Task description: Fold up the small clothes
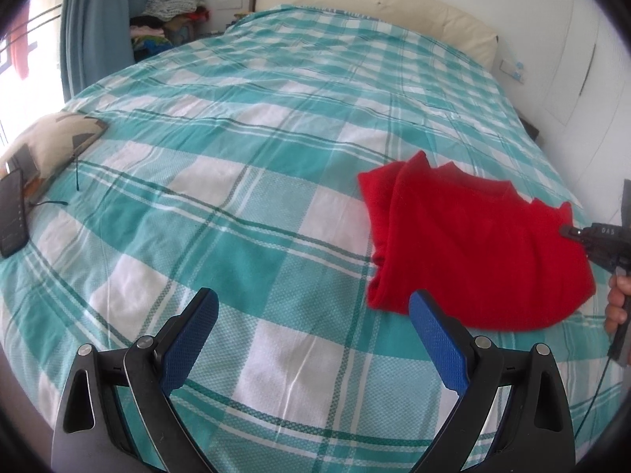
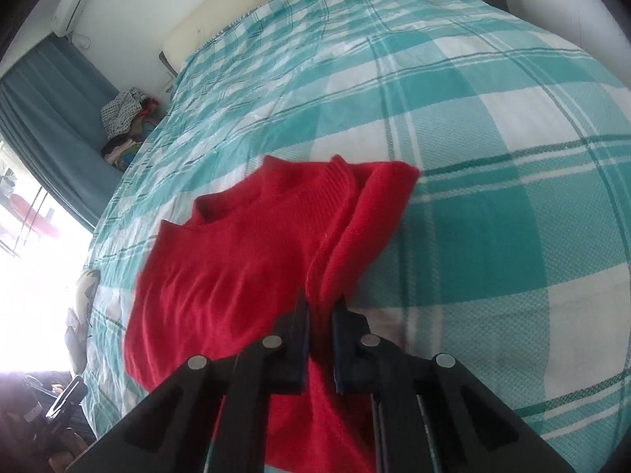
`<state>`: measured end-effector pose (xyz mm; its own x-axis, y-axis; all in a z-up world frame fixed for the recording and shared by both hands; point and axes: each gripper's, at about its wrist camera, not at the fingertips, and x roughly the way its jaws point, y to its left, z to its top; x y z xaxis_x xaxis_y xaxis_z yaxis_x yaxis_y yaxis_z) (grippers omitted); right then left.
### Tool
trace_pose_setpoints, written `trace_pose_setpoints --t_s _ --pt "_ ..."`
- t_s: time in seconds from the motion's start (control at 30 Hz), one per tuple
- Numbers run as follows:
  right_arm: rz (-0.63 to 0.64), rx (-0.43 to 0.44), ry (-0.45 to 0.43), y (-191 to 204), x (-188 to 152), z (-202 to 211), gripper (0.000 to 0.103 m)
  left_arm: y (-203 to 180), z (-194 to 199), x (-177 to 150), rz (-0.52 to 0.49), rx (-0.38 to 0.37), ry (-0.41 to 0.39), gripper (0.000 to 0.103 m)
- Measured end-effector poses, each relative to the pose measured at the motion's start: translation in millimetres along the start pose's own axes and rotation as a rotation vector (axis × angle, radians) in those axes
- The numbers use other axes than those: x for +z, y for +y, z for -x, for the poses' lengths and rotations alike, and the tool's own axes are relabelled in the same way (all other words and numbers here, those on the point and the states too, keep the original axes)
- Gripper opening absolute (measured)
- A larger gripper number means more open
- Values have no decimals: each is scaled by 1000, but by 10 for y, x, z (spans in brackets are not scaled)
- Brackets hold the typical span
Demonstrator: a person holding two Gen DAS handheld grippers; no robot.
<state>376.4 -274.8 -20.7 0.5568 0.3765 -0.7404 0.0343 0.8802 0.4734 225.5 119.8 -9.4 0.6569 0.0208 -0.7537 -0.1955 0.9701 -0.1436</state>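
A red knit sweater (image 1: 473, 248) lies on the teal-and-white checked bedspread (image 1: 244, 165), partly folded, with a sleeve folded over its body. My left gripper (image 1: 313, 315) is open and empty, low over the bedspread just left of the sweater's near hem. My right gripper (image 2: 321, 307) is shut on a fold of the red sweater (image 2: 244, 260) at the side where the sleeve lies. It shows at the right edge of the left wrist view (image 1: 568, 231), pinching the sweater's far side.
A patterned cushion (image 1: 51, 146) and a black remote-like device (image 1: 14, 213) lie at the bed's left edge. A cream headboard (image 1: 374, 4) runs along the far side. A clothes pile (image 1: 169, 15) stands by the blue curtain (image 1: 94, 19).
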Motion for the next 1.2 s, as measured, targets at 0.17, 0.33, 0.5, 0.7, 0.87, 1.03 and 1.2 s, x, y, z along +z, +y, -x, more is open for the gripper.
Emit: trace_pose_setpoints --t_s 0.17,0.33,0.5,0.7,0.87,1.03,1.2 --pt "55 72 45 1003 176 -275 9 232 22 56 62 16 -12 98" --pt "117 93 91 1765 37 -873 9 366 -45 48 69 44 10 98" --pt "147 87 205 2059 -261 -1457 19 423 -47 54 71 47 12 98" --pt "120 410 260 2053 -287 -1204 24 489 -12 63 80 11 19 98" --pt "363 84 72 1944 -224 -733 25 488 21 46 80 -12 20 98" --pt "552 -31 136 1921 -577 -1001 25 453 31 45 80 -26 19 98" --pt "690 52 176 2260 -1155 -1305 25 437 8 32 76 -9 16 98"
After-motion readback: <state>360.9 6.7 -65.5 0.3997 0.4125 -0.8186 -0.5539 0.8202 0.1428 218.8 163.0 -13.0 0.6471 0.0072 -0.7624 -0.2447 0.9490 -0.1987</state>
